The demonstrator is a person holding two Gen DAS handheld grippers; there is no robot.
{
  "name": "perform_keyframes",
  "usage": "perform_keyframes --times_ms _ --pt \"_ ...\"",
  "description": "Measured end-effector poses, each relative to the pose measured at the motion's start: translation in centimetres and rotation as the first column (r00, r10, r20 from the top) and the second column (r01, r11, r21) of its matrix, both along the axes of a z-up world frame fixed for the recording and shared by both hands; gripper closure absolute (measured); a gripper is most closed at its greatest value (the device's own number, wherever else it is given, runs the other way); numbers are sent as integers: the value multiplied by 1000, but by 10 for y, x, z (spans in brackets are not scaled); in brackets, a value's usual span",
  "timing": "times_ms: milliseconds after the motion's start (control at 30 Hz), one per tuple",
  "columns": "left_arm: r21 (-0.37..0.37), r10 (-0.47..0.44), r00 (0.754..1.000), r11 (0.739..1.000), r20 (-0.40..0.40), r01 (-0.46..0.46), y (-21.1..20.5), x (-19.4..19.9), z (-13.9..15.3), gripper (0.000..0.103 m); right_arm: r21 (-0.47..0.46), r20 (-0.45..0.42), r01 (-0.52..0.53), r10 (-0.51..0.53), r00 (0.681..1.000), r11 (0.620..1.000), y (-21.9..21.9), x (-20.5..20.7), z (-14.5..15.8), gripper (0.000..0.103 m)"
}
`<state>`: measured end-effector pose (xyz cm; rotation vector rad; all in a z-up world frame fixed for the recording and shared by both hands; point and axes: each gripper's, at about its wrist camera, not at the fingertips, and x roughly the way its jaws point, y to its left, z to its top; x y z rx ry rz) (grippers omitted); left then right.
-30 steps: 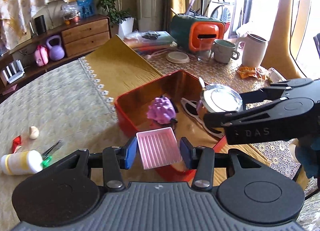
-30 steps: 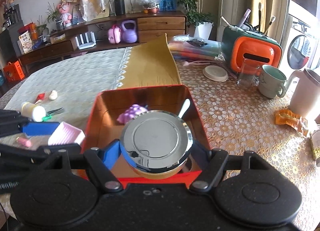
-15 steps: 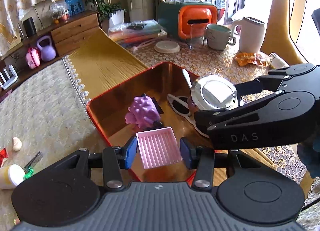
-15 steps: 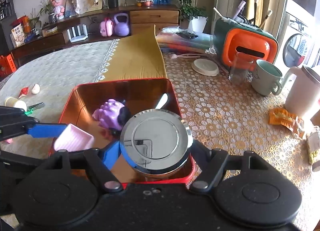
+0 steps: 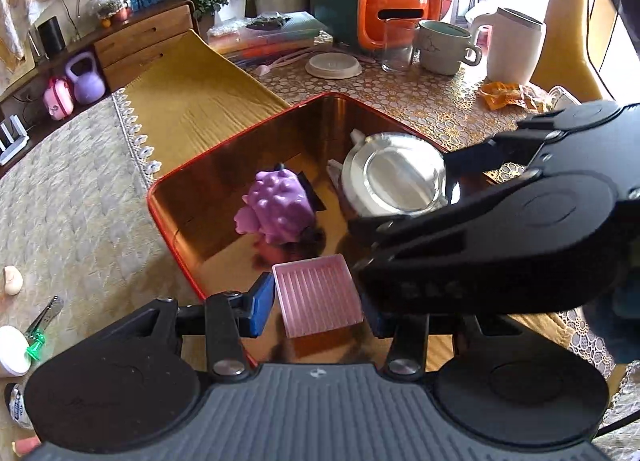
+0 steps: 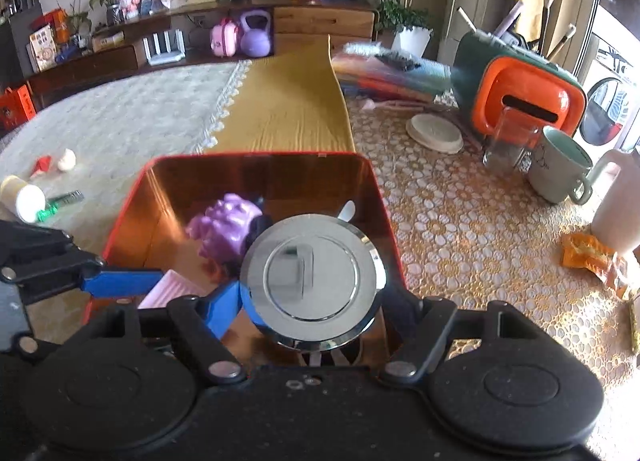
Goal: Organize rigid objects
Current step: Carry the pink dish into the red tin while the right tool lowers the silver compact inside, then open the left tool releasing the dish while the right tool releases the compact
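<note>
The desk (image 6: 460,229) under its lace cloth runs out of frame on every side. On it stands the red tin box (image 5: 176,237) with a mirror-like gold inside; its near wall is hidden behind both tool bodies. In the left wrist view the right tool (image 6: 316,301) is a black bulk that covers the box's right corner and the left tool's right pad. The left tool (image 5: 320,301) is clamped on a ribbed pink tray (image 5: 318,299), held just over the box's near edge. The right tool grips a round chrome lid (image 6: 312,277) above the box interior; what hangs under the lid is hard to make out. A knobbly purple toy (image 5: 278,203) lies on the box floor, partly masking a dark item behind it.
</note>
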<state>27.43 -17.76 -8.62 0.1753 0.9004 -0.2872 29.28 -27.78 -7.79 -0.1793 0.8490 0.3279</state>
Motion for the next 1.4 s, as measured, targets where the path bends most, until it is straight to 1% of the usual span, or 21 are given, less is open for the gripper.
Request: perform_keyframes --times_ms 67,267,500,567,633,667,700,733,867,967,1167,1400 --pt "1 -4 1000 1000 1 4 -2 0 -2 57 16 -19 12 -11 1000 1000 -2 1 -4 28" --pt "-20 3 1000 1000 -22 -4 -2 6 -5 56 25 -23 17 -16 1000 1000 -2 2 -4 27" --pt "-19 -1 999 1000 -40 0 -5 10 -5 56 38 -37 41 -40 999 998 -1 3 -3 26" --pt "-25 2 999 1000 -52 -3 -5 12 -5 54 49 -46 54 -52 998 997 -3 4 -1 24" --pt "-50 4 998 999 -59 -7 -2 11 -2 43 60 -51 61 -58 997 996 -4 6 1 24" --pt "-60 5 998 998 -58 -8 -2 11 -1 41 64 -51 68 -65 997 996 -5 6 2 24" --pt "-66 2 998 998 -57 -6 -1 9 1 37 69 -53 73 -69 996 995 -6 6 3 24" --pt "-69 -1 998 998 -56 -3 -1 7 2 35 79 -56 76 -72 996 994 -7 6 5 23" --pt "-79 6 999 997 -48 -10 2 -2 7 35 104 -55 82 -77 996 991 -8 2 11 23" --pt "-106 16 999 994 -45 -20 9 -9 13 35 108 -45 72 -68 997 992 -5 -5 17 23" --pt "-127 13 1000 992 9 -12 23 -30 32 35 116 -18 52 -51 999 992 -2 -19 32 23" --pt "-177 55 997 983 48 -46 48 -52 52 35 152 8 43 -45 999 987 -1 -41 48 22"
